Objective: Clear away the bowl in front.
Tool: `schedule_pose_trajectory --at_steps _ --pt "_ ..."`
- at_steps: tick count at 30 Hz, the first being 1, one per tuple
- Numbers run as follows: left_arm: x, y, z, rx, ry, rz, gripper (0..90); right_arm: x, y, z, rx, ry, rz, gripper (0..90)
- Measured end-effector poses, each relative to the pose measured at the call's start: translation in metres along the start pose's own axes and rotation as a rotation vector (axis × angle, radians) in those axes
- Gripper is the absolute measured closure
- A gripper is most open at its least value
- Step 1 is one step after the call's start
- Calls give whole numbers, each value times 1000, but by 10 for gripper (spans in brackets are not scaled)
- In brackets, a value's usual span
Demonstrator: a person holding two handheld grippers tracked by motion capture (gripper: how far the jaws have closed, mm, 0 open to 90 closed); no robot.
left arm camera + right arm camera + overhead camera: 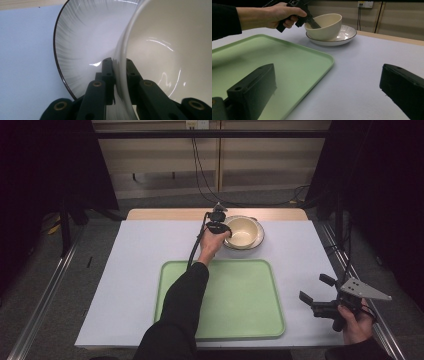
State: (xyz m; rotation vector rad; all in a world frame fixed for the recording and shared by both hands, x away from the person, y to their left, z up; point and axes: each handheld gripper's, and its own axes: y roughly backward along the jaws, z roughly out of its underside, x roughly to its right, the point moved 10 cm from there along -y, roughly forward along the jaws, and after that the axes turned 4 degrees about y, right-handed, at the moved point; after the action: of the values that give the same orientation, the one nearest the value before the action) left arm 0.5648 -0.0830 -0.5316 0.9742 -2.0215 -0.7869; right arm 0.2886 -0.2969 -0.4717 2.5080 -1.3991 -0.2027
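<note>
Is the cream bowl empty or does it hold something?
Empty. The bowl's bare glossy inside shows in the left gripper view and the high view; it sits on the plate.

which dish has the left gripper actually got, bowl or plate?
The cream bowl: the left gripper pinches its rim, one jaw inside, one outside. The striped plate beneath is ungripped.

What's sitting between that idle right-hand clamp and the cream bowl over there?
In the right gripper view, bare grey table cover and a corner of the green tray lie between the right gripper and the bowl.
</note>
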Motion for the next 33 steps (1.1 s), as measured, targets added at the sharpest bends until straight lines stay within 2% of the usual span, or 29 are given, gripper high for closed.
schedule_pose_trajectory --at_steps 2,3,6,9,13,15,16,21,24,25,27,31,33 --pt "0 1 0 -3 -2 3 826 0 0 0 1 -1 4 1" --pt "0 0 0 12 23 9 828 0 0 -1 4 4 7 0" --pt "0 0 -1 23 57 22 836 0 0 -1 5 2 7 1" --pt "0 2 -2 26 68 18 839 1 0 -1 8 7 12 1" --pt "4 8 -5 36 44 9 844 1 1 0 7 1 3 1" --pt "3 9 -5 34 40 0 844 0 1 -1 9 -1 1 1" --pt "3 10 -5 34 47 3 844 0 1 -1 11 0 1 1" --pt "1 15 -5 27 36 14 843 1 1 -1 13 3 8 0" --pt "0 19 -7 36 35 7 843 0 1 -1 16 8 3 0" --pt "0 20 -8 47 54 11 842 0 1 -1 17 8 2 0" --pt "-1 22 -8 59 63 14 843 0 1 -1 17 8 1 0" --pt "-3 24 -7 52 57 15 842 0 2 -1 16 8 1 0" --pt "-4 25 -7 64 74 25 842 0 2 -1 17 13 1 0"
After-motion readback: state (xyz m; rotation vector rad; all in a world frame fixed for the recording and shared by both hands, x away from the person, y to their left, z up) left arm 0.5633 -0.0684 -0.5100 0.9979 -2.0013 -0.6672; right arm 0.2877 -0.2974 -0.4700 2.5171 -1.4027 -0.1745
